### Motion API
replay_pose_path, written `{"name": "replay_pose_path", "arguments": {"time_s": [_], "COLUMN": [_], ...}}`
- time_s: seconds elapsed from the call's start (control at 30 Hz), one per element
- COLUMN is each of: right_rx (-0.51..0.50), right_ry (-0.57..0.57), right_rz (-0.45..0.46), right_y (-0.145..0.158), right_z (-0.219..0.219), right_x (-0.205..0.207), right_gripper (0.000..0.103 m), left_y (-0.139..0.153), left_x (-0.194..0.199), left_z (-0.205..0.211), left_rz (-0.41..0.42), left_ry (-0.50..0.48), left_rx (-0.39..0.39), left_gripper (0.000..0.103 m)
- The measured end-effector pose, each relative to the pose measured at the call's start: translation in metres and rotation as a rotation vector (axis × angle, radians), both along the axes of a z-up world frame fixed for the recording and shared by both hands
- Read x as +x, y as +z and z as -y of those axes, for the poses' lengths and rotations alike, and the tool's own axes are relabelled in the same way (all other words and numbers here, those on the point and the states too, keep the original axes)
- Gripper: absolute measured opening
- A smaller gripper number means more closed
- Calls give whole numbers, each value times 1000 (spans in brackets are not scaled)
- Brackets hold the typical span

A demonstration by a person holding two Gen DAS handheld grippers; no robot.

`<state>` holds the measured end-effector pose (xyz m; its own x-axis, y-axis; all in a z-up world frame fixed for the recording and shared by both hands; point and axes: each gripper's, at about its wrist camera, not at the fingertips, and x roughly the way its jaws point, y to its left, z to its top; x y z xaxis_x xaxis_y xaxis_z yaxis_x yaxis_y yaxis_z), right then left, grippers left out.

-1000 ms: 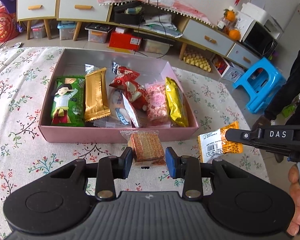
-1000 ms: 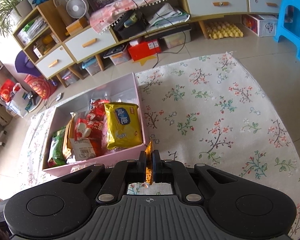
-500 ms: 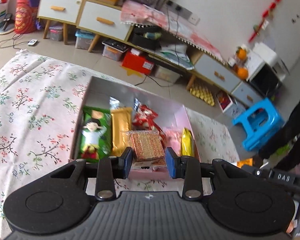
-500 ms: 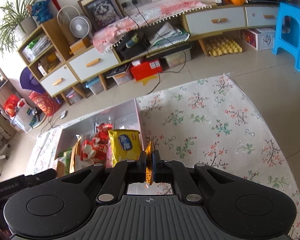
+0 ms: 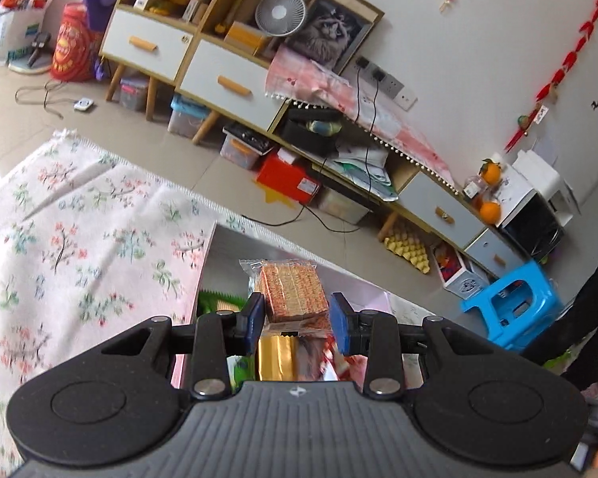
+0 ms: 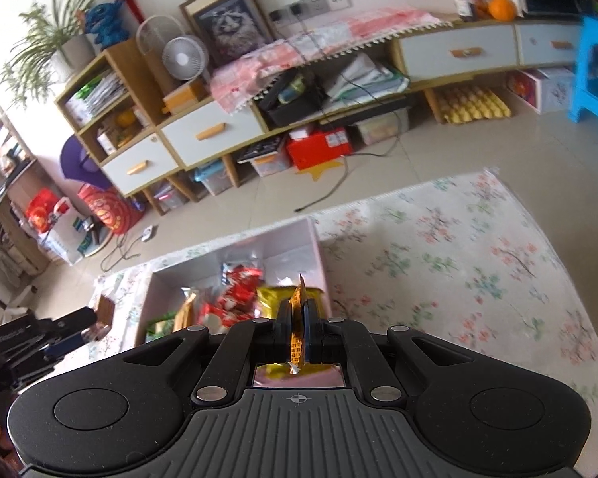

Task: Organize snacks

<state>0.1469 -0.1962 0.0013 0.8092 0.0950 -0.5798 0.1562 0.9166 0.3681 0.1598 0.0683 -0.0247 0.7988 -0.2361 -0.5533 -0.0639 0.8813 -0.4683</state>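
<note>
Left wrist view: left gripper (image 5: 298, 318) clamped on a clear-wrapped cracker pack (image 5: 290, 290), blue pads touching both of its sides, pack raised above the pink box (image 5: 378, 292). Under the pack, inside the box: a gold bar wrapper (image 5: 277, 358), a green packet (image 5: 219, 304) toward the box's left wall, red wrappers (image 5: 339, 362) toward its right. Box resting on the floral cloth (image 5: 79, 247). Beyond the box, across the floor, a low cabinet (image 5: 227, 79) with a fan (image 5: 281, 12) on top; off to the box's right, a blue stool (image 5: 510, 302).

Right wrist view: right gripper (image 6: 297, 328) pinched tight on a thin orange packet (image 6: 298, 318), held edge-on between the pads, raised over the near right part of the pink box (image 6: 317, 255). Directly beneath, inside the box, a yellow bag (image 6: 271, 294); red wrappers (image 6: 235, 294) to its left. Left of the box, part of the other gripper (image 6: 32, 338), blurred.
</note>
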Motion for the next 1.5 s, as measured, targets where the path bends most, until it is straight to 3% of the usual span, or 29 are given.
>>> {"name": "replay_pose_path", "arguments": {"time_s": [0.33,0.47,0.57,0.7,0.8,0.9,0.97,1.07,1.2,1.4,1.5], "right_rx": [21,12,19,-45,21,104,91,54,108,-66,-105], "right_ry": [54,82,71,111,85,72,54,43,105,113,115], "right_rz": [24,93,147,89,70,38,15,-8,-20,34,15], "right_y": [-2,3,1,-4,-5,-9,-13,-14,-12,-1,-5], "right_z": [-10,-24,-31,-38,-29,-19,-18,-23,-33,-58,-66], "right_x": [44,53,57,63,58,52,47,37,13,-39,-63], "right_gripper": [4,5,13,21,26,32,35,44,46,69,71], "left_y": [-18,-22,-27,-24,-17,-12,-8,-3,-1,8,20], "left_x": [21,27,29,26,20,12,8,5,-1,-40,-73], "left_z": [16,22,21,14,9,10,13,20,27,35,34], "left_rz": [-11,-7,-9,-18,-11,-12,-11,-40,-78,-114,-67], "left_ry": [-51,-73,-103,-100,-90,-84,-70,-45,-38,5,23], "left_rx": [68,84,55,24,-5,10,60,154,225,292,297], "left_gripper": [32,33,36,37,40,48,60,68,76,92,97]}}
